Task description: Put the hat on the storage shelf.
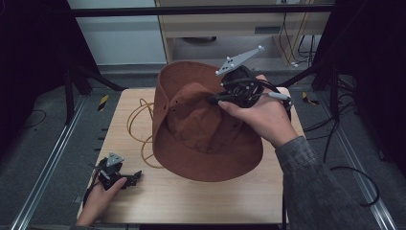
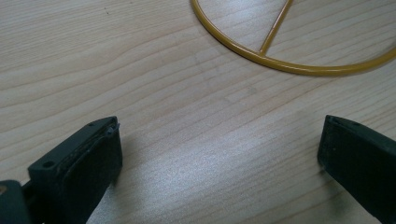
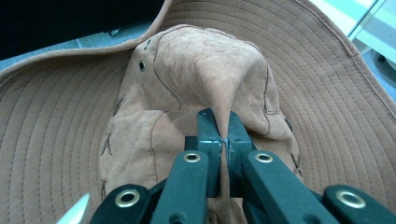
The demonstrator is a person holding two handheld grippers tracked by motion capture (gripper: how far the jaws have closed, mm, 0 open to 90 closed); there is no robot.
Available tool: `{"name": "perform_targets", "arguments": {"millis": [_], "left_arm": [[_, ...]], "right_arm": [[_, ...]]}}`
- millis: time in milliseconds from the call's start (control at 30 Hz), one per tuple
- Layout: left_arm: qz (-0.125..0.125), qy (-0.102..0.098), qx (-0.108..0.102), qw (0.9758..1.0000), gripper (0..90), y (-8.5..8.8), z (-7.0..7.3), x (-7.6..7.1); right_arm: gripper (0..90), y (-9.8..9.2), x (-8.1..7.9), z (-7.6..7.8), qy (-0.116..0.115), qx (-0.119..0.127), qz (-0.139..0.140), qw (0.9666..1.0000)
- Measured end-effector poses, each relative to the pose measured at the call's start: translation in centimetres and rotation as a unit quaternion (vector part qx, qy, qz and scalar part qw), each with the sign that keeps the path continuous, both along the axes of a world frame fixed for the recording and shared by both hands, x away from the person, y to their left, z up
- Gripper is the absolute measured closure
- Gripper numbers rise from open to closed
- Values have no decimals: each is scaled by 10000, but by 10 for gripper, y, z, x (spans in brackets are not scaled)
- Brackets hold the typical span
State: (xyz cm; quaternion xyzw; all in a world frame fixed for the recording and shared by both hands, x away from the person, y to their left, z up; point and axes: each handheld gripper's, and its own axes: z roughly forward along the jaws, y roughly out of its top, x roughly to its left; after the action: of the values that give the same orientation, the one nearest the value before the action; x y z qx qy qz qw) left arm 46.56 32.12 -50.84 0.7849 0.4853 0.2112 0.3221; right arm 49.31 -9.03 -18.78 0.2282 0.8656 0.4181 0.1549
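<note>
From the high view we see the wide-brimmed brown suede hat tilted above the middle of the light wooden table, its far brim lifted and its near brim low over the boards, while the right gripper bites into the crown from the far right side. The left gripper rests near the table's front left corner, well apart from the hat, and loops of a thin yellow wire frame stick out from under the hat's left side. In the left gripper view we look down at bare wood between jaws spread wide with nothing between them, and an arc of the yellow frame with one straight spoke lies ahead. In the right gripper view the jaws are pressed together on a raised fold of the crown cloth, so we are pinching the hat by a thin ridge of fabric alone. We judge that this small fold could slip out under the hat's weight, or the drooping near brim could drag on the frame and shift it. The hat covers most of the frame, so we cannot tell its full shape, nor whether the near brim touches the table.
</note>
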Motion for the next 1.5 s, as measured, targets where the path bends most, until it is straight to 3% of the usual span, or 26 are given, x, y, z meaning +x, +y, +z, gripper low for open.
{"name": "perform_targets", "arguments": {"millis": [433,1500], "left_arm": [[-16,16,18,10000,0,0,0,0],[-29,22,27,10000,0,0,1,0]], "right_arm": [[888,15,3,9,-32,120,65,9999],[884,50,10,19,-84,46,249,9996]]}}
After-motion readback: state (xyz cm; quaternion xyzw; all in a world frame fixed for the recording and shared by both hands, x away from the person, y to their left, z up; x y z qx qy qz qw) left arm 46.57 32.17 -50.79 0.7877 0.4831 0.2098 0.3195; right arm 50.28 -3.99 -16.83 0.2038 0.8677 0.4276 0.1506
